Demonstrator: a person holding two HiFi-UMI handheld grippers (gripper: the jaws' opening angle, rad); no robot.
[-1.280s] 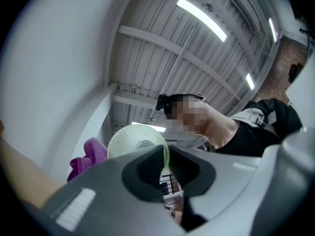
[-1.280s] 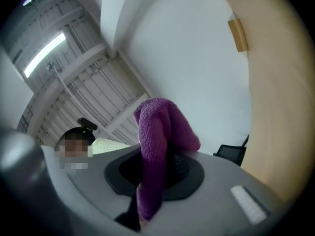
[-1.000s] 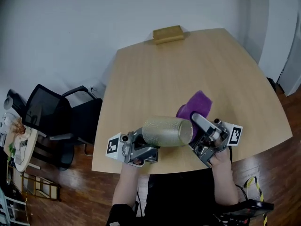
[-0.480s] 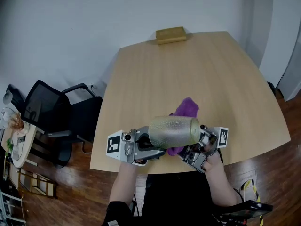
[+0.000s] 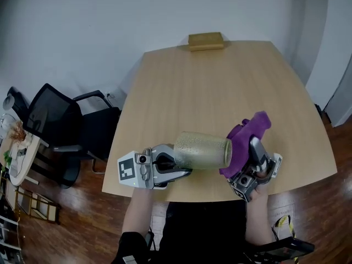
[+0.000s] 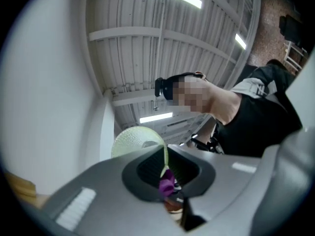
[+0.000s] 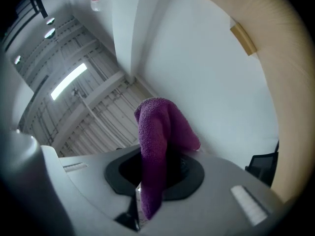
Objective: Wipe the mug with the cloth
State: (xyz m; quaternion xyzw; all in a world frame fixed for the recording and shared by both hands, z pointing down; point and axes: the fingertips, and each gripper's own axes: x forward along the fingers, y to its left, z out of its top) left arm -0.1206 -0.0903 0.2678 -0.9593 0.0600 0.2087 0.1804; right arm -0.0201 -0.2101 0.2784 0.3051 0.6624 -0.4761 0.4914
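A pale green textured mug (image 5: 202, 150) lies on its side in the air over the near edge of the wooden table (image 5: 220, 87). My left gripper (image 5: 182, 169) is shut on a thin edge at the mug's left end; its jaws have just closed a little tighter on it. In the left gripper view that thin edge of the mug (image 6: 135, 139) runs between my left gripper's (image 6: 165, 173) jaws. My right gripper (image 5: 248, 157) is shut on a purple cloth (image 5: 250, 128) just right of the mug's open end. The cloth (image 7: 157, 141) stands up out of my right gripper (image 7: 150, 181).
A flat brown box (image 5: 206, 40) lies at the table's far edge. Black office chairs (image 5: 66, 131) stand left of the table on the wooden floor. A small round side table (image 5: 14, 158) with items is at the far left.
My right gripper has swung the cloth from behind the mug out to the right of its open end. The mug and left gripper have rolled a little but stayed in place.
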